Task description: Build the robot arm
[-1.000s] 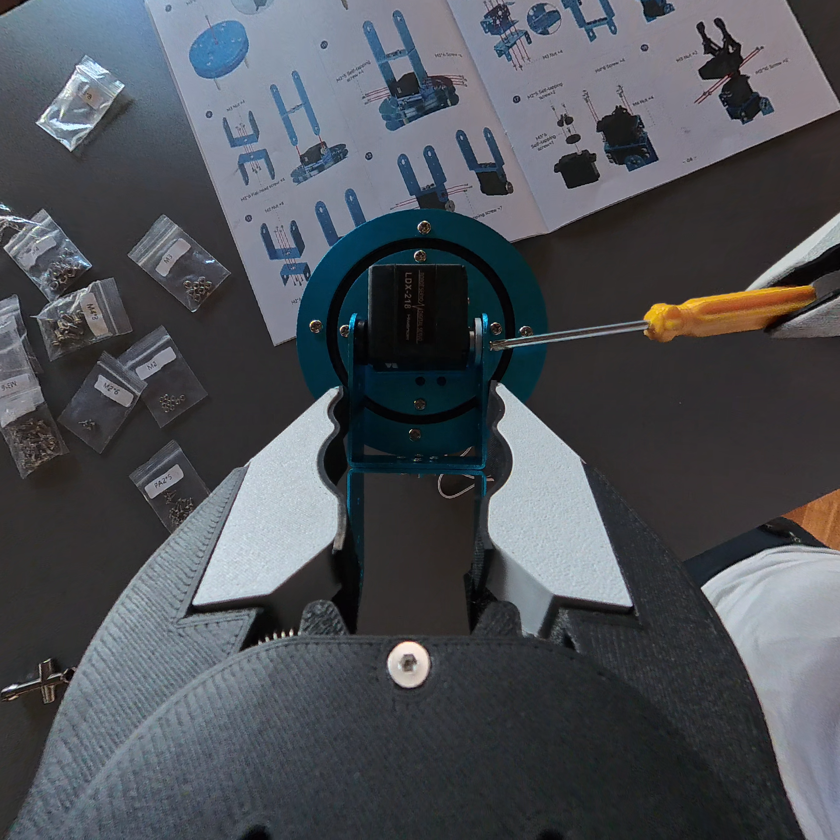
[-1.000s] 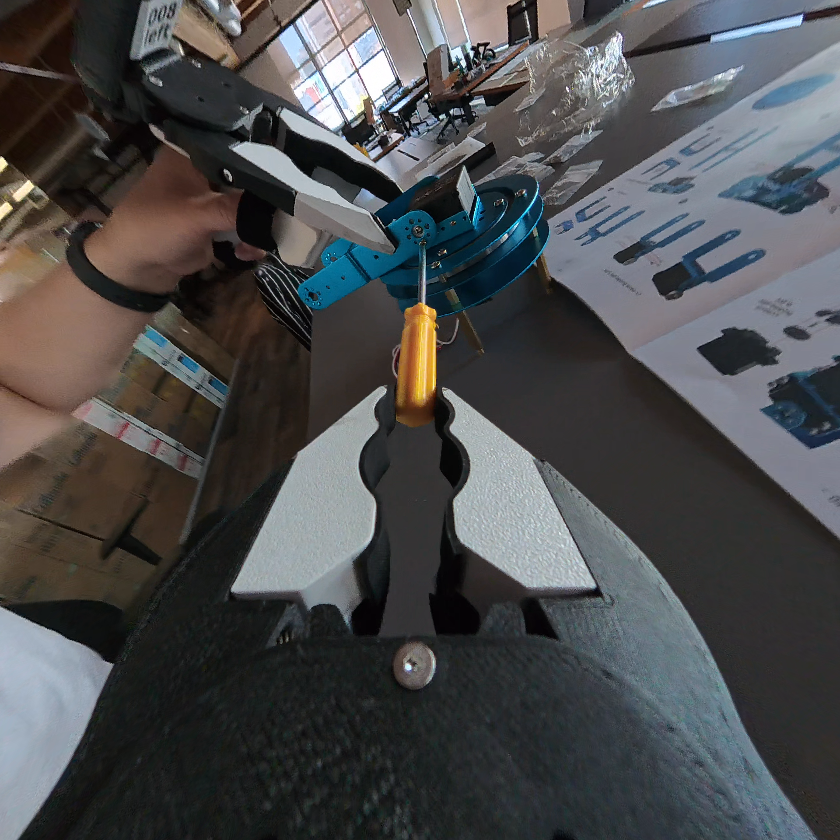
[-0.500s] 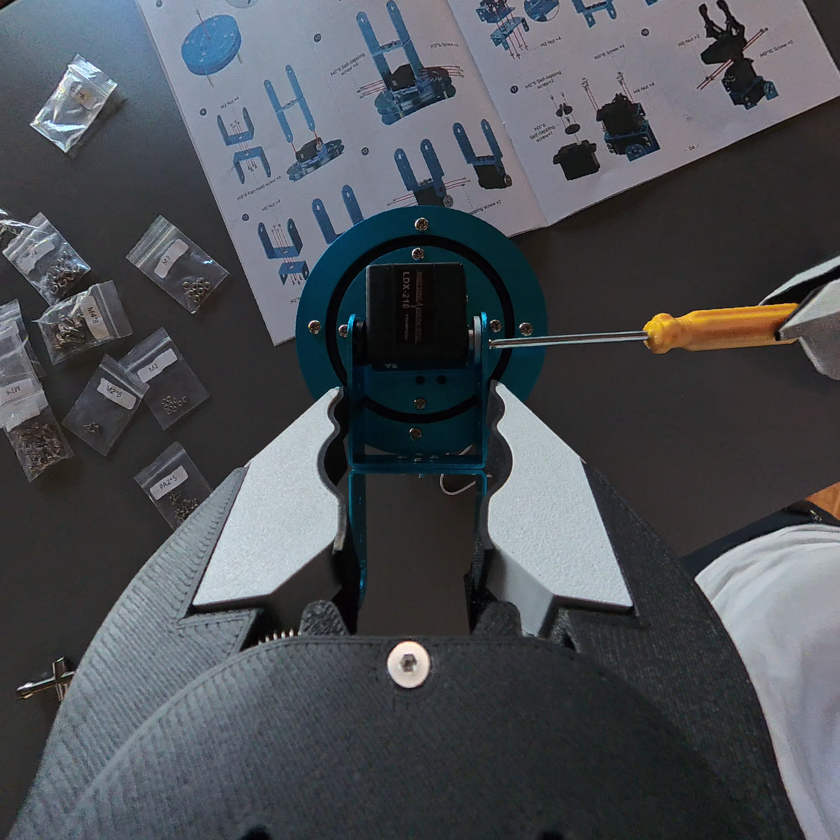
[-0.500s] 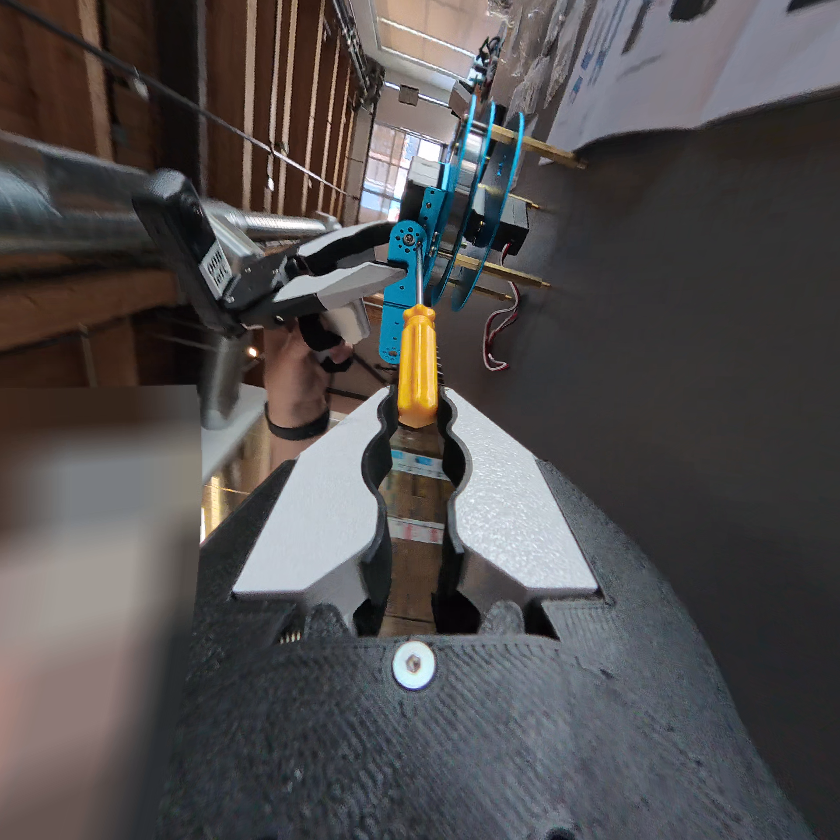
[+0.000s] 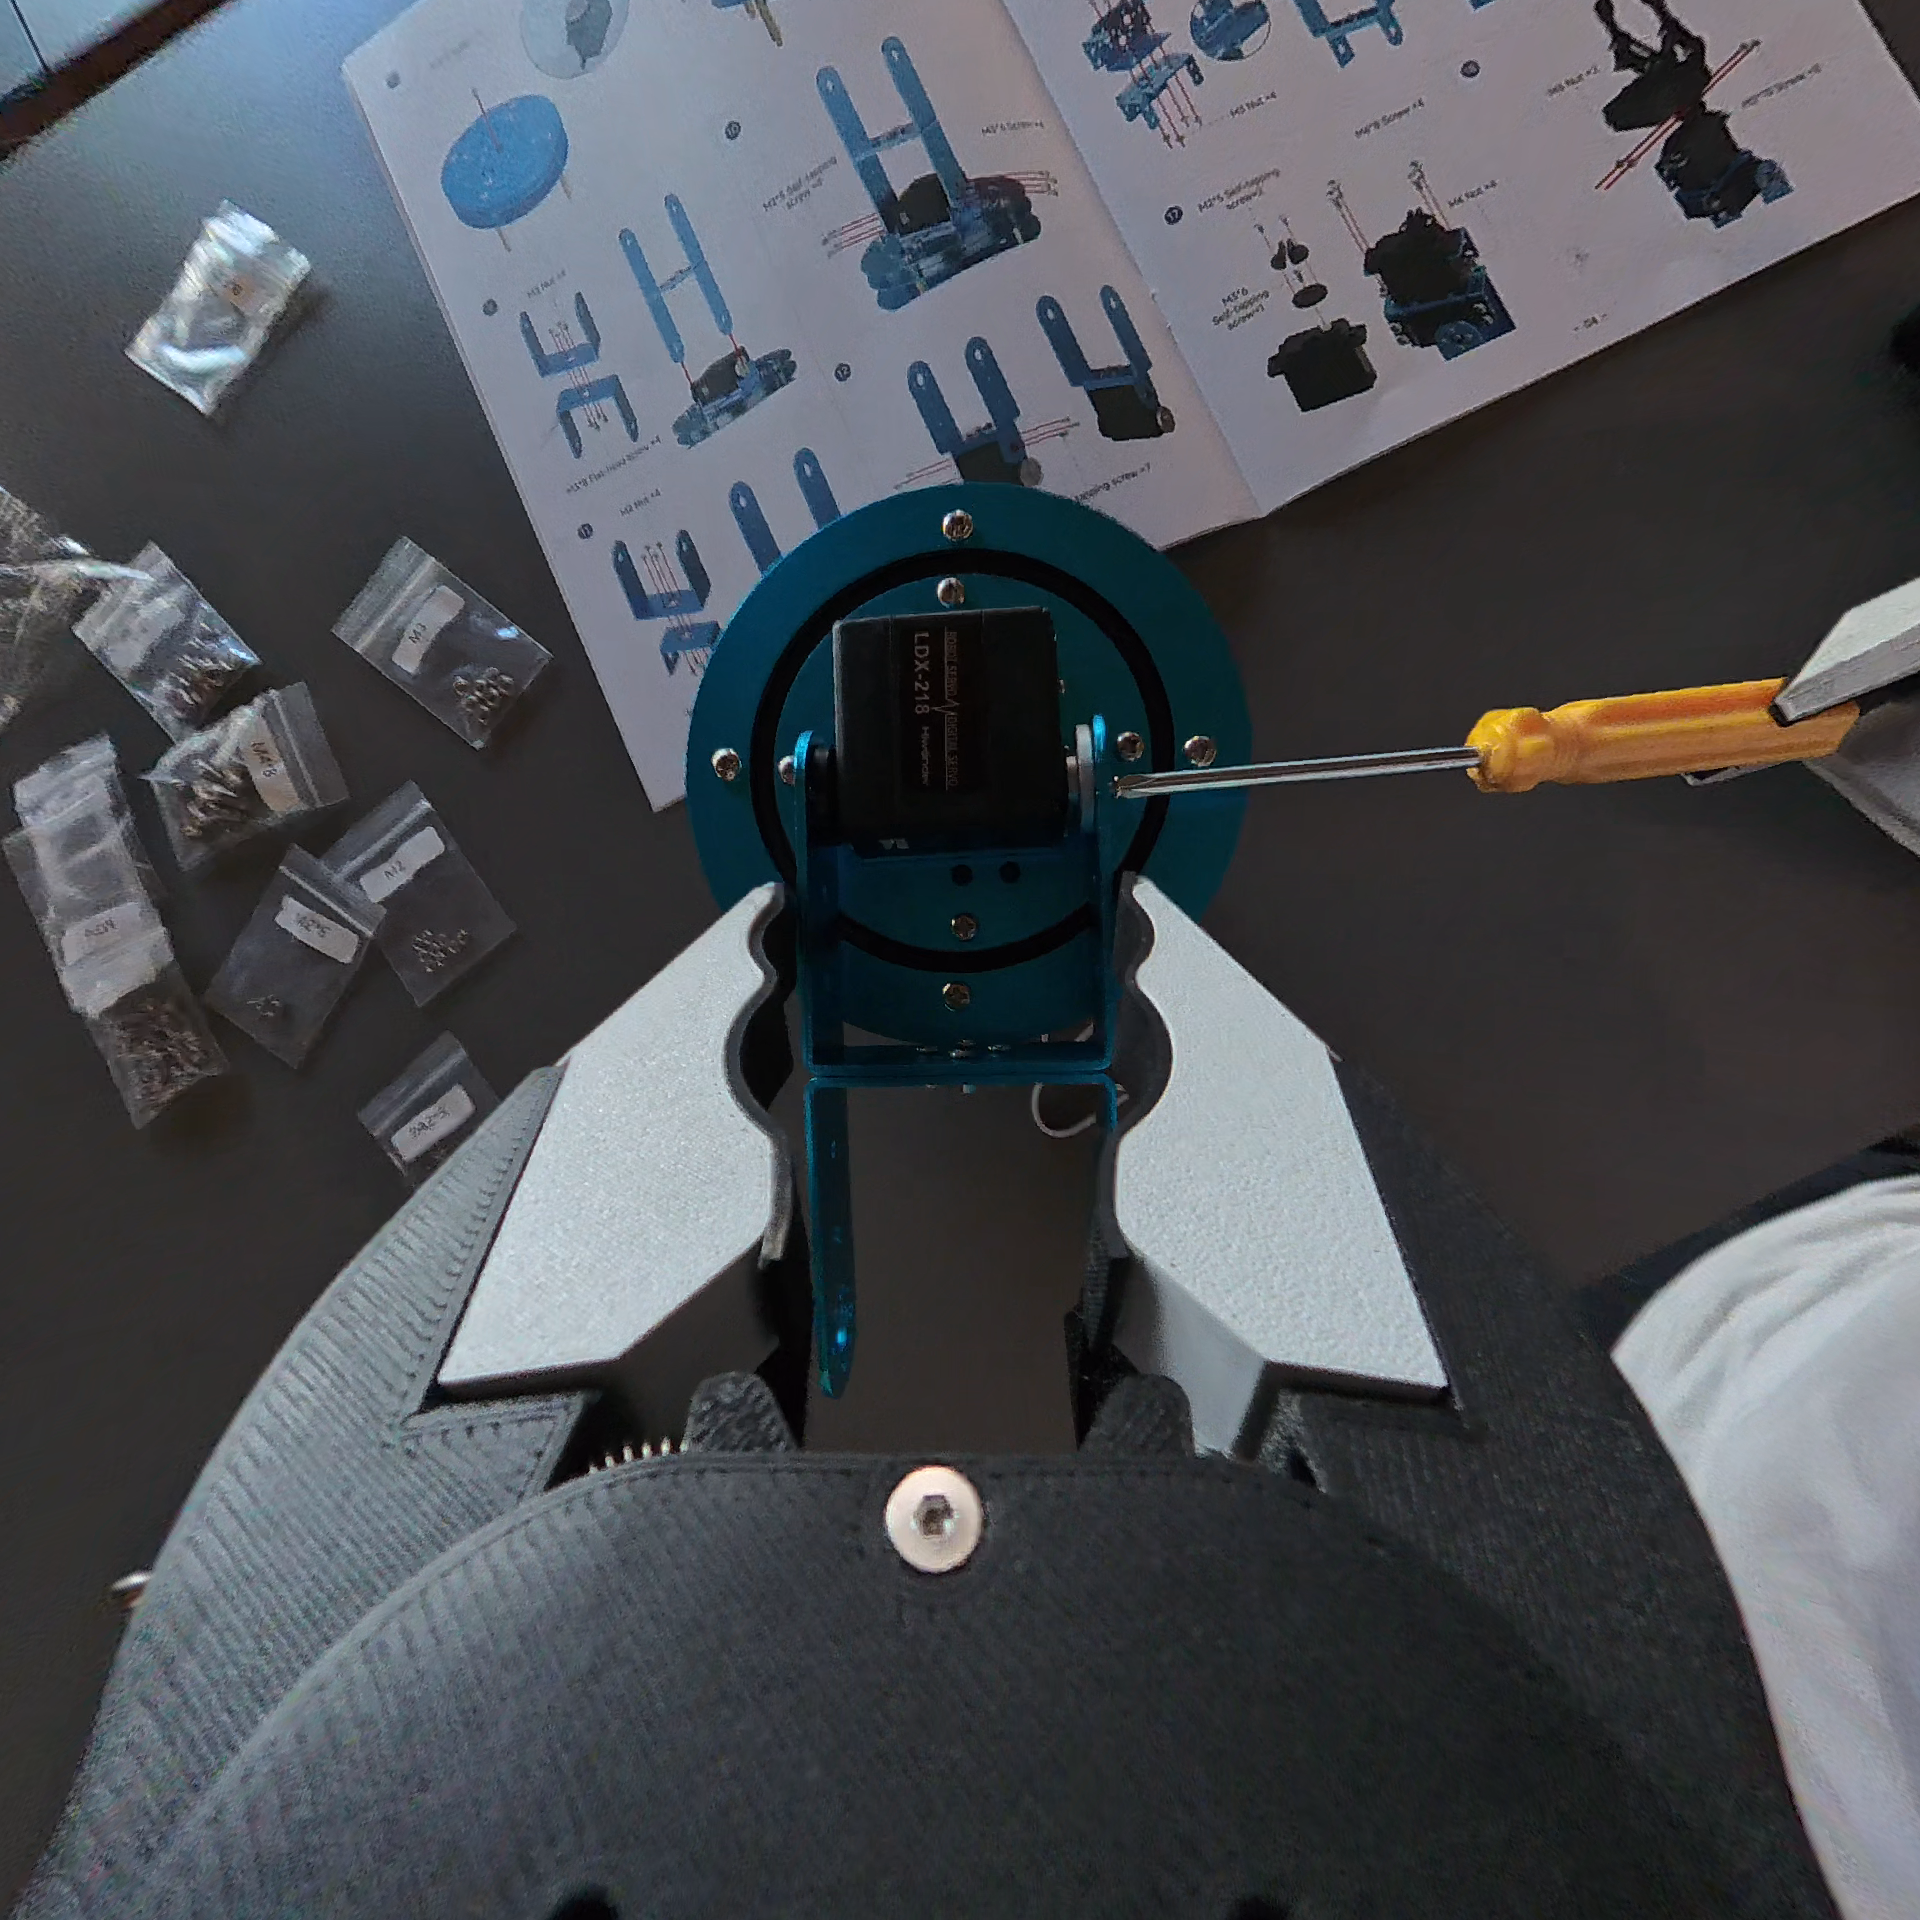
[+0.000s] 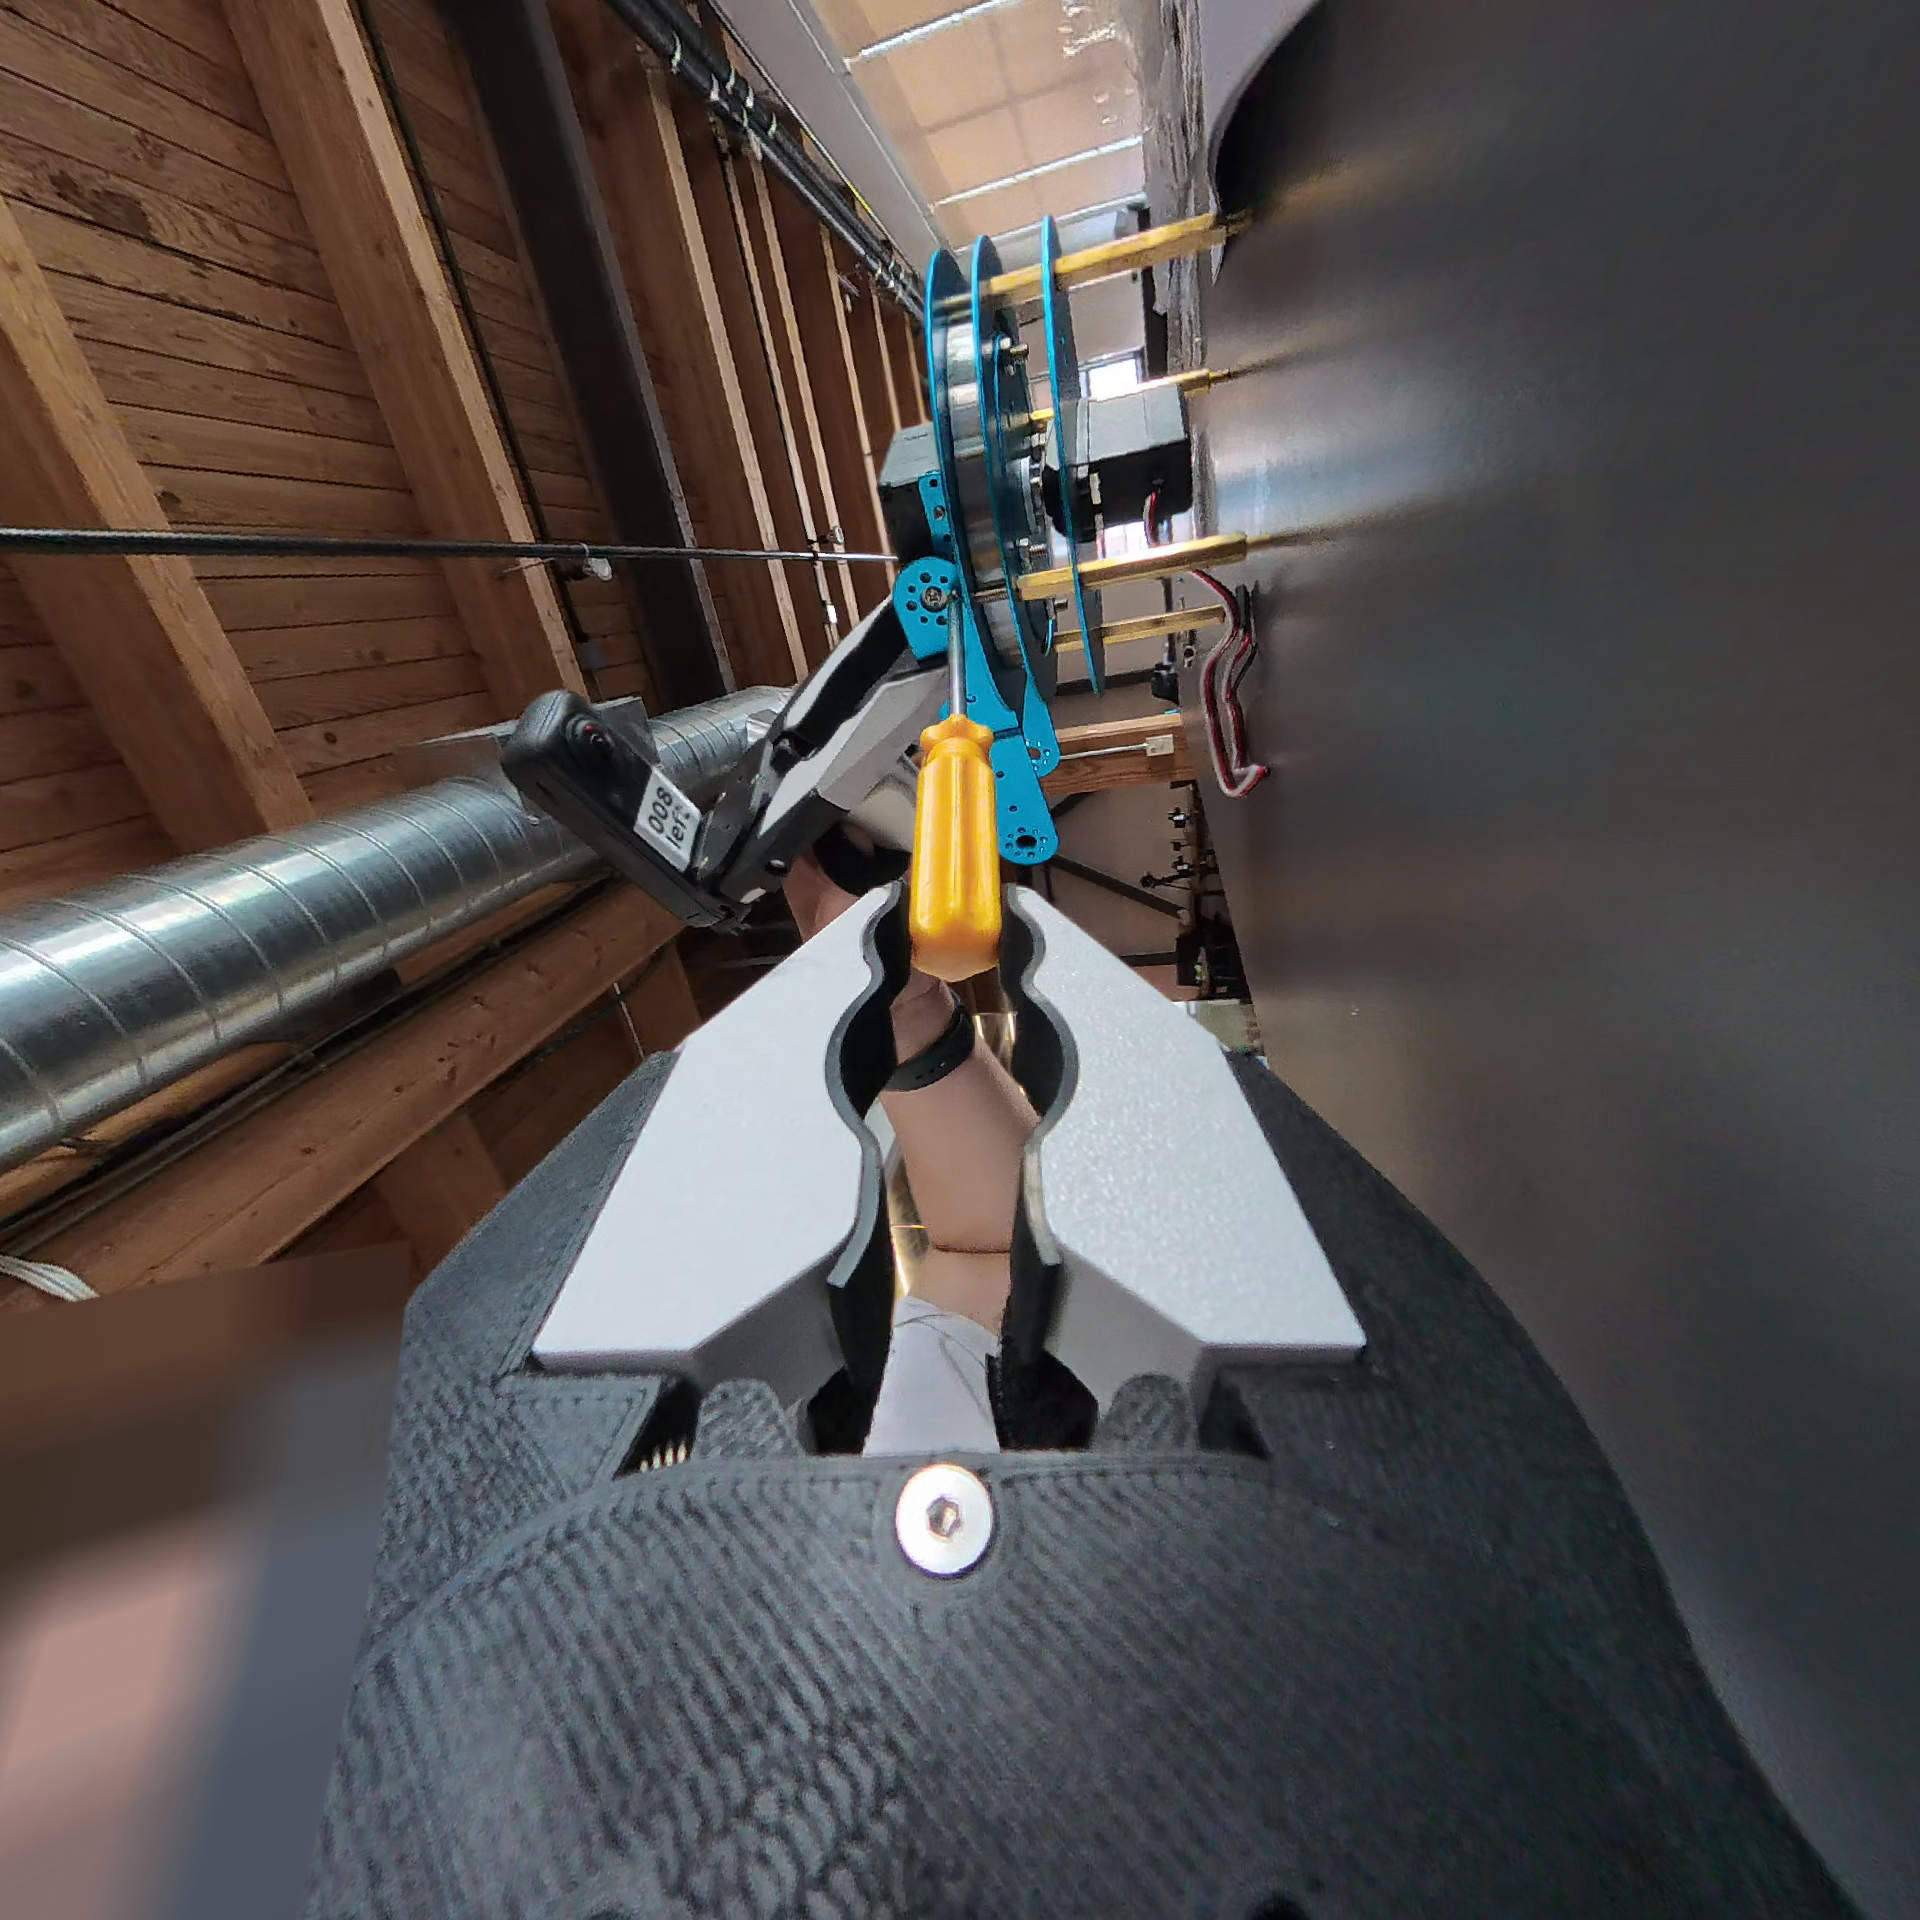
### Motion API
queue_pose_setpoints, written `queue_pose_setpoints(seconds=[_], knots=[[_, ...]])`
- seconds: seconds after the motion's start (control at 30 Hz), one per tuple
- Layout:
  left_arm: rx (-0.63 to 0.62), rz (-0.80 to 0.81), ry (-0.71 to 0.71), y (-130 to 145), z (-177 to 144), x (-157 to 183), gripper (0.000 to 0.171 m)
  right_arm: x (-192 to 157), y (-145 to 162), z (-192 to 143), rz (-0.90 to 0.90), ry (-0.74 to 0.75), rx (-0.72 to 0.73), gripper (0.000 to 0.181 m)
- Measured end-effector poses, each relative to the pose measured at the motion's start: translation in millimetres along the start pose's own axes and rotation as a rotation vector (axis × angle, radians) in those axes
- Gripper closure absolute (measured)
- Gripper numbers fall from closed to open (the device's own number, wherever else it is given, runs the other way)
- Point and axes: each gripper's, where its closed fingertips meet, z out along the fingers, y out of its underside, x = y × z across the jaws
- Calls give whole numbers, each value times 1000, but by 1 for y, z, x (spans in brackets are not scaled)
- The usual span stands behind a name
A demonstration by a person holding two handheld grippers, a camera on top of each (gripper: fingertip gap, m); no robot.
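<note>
My left gripper (image 5: pixel 951 914) is shut on a blue metal bracket (image 5: pixel 831 1195) that straddles a black servo (image 5: pixel 945 717) on a round blue base (image 5: pixel 1184 842). My right gripper (image 6: pixel 954 914) is shut on the yellow handle of a screwdriver (image 6: pixel 954 842). The screwdriver (image 5: pixel 1631 732) lies level, and its tip meets a screw on the bracket's right side. In the right wrist view the view is rolled on its side: the blue base (image 6: pixel 1065 436) stands on brass posts, and the left gripper (image 6: pixel 831 717) holds the bracket (image 6: pixel 977 717).
An open instruction booklet (image 5: pixel 1039 208) lies behind the base on the dark table (image 5: pixel 1507 1018). Several small clear bags of screws (image 5: pixel 260 831) lie at the left. A person's white sleeve (image 5: pixel 1787 1507) is at the lower right. Red, white and black wires (image 6: pixel 1226 686) hang under the base.
The right gripper has rolled about the screwdriver's axis, so its view has turned sideways. The tip has stayed on the screw. The left gripper and bracket have hardly moved.
</note>
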Motion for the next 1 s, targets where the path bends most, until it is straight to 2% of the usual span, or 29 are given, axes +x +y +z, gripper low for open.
queue_pose_setpoints(seconds=[0.07, 0.13, 0.2, 0.3, 0.43, 0.63, 0.8, 0.87, 0.93, 1.0], knots=[[95, 110, -70, -15, -12, -2, 94, -1, -1, 0, -13, 7, -2, 167], [185, 315, -120, -28, -27, 10, 95, -1, -1, 1, -21, 17, -2, 167], [257, 588, -130, -33, -35, 41, 104, 0, -1, 1, -12, 19, -1, 167], [303, 937, -121, -27, -23, 90, 125, 0, -2, 2, -13, 25, 3, 167], [290, 1259, -192, -23, 6, 112, 132, 0, -1, 2, -20, 35, 5, 167], [265, 1448, -231, -17, 30, 118, 148, 0, -1, 2, -17, 43, 10, 166], [290, 1459, -254, -19, 30, 116, 156, 0, 1, 3, -51, 53, -1, 166], [296, 1449, -235, -18, 29, 117, 156, -1, 4, 4, -161, 84, -29, 165], [305, 1433, -220, -19, 28, 117, 156, -1, 6, 3, -350, 137, -68, 162], [307, 1420, -210, -20, 27, 117, 156, -2, 8, 1, -588, 188, -115, 147]])
